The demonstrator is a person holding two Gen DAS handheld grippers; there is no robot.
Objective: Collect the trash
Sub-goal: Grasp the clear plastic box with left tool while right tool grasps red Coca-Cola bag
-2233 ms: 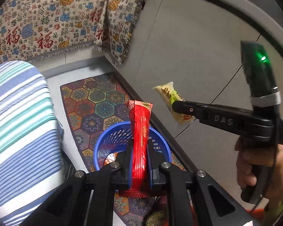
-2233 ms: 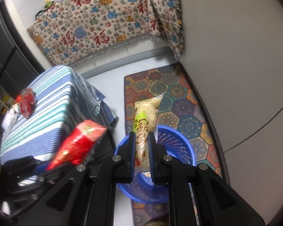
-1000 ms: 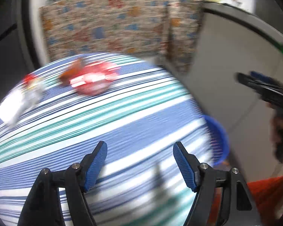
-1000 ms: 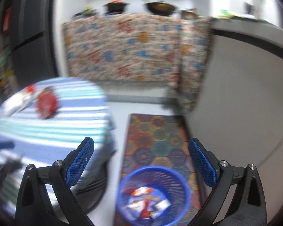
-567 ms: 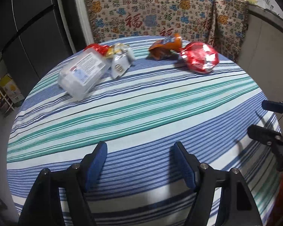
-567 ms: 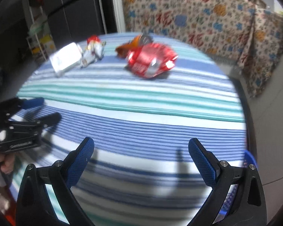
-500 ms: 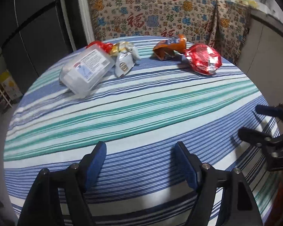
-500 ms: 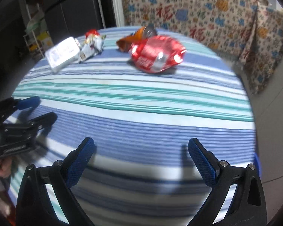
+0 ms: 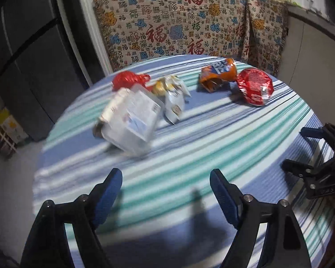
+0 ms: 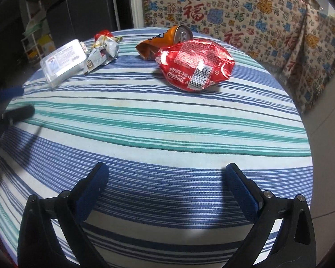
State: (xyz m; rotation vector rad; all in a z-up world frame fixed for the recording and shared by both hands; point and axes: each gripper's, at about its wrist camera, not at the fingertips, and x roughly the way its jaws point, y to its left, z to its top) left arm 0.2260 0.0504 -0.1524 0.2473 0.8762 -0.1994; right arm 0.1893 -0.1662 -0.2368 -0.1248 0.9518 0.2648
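Trash lies at the far side of a round table with a striped cloth (image 10: 167, 116): a crushed red Coca-Cola wrapper (image 10: 195, 63) (image 9: 254, 87), a crushed orange can (image 10: 167, 39) (image 9: 218, 73), a crumpled silver wrapper (image 10: 103, 49) (image 9: 174, 96), a clear plastic box (image 10: 63, 61) (image 9: 129, 120) and a red item (image 9: 129, 79) behind it. My left gripper (image 9: 166, 192) is open and empty over the near cloth, facing the box. My right gripper (image 10: 167, 189) is open and empty, well short of the red wrapper; it also shows in the left wrist view (image 9: 306, 149).
A patterned cloth with red characters (image 9: 178, 22) hangs behind the table. A dark fridge or cabinet (image 9: 33, 67) stands at the left. A grey counter (image 9: 319, 51) runs at the right. The basket is out of view.
Both grippers let go of their wrappers over the blue basket, opened, and swung back to the table. In the last half second both moved closer to the trash.
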